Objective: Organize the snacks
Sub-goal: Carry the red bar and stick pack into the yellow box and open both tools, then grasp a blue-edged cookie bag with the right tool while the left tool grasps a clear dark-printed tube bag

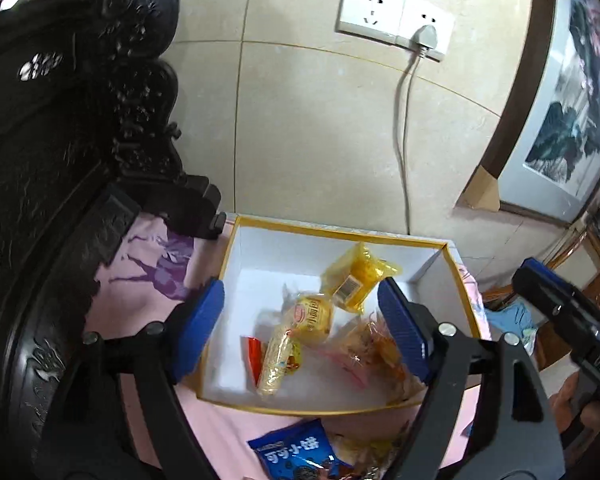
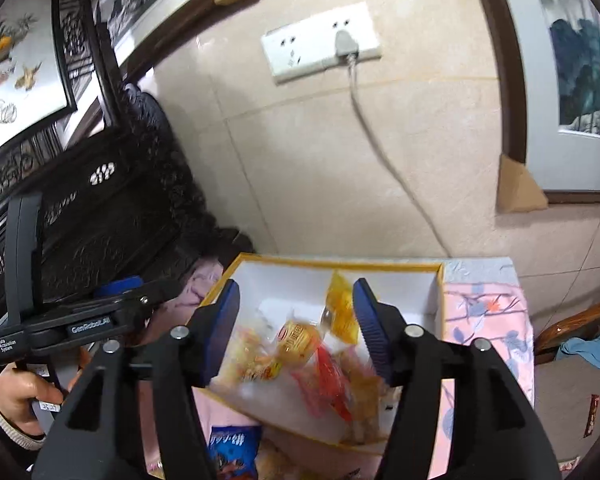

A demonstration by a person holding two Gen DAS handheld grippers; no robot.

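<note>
Both tongs gape empty above the white box point(image 1: 236, 280) — left tongs point(image 1: 300, 328), right tongs point(image 2: 296, 328); a blue biscuit packet point(image 1: 296, 452) lies outside the box's near wall.

left gripper point(image 1: 300, 320): jaws apart, nothing between the pads, above the box
box point(image 1: 466, 300): white inside, yellow-rimmed, centre
yellow packet point(image 1: 358, 276): in box, 1 o'clock
blue cookie packet point(image 1: 296, 456): outside box, 6 o'clock
socket point(image 1: 394, 20): 12 o'clock
</note>
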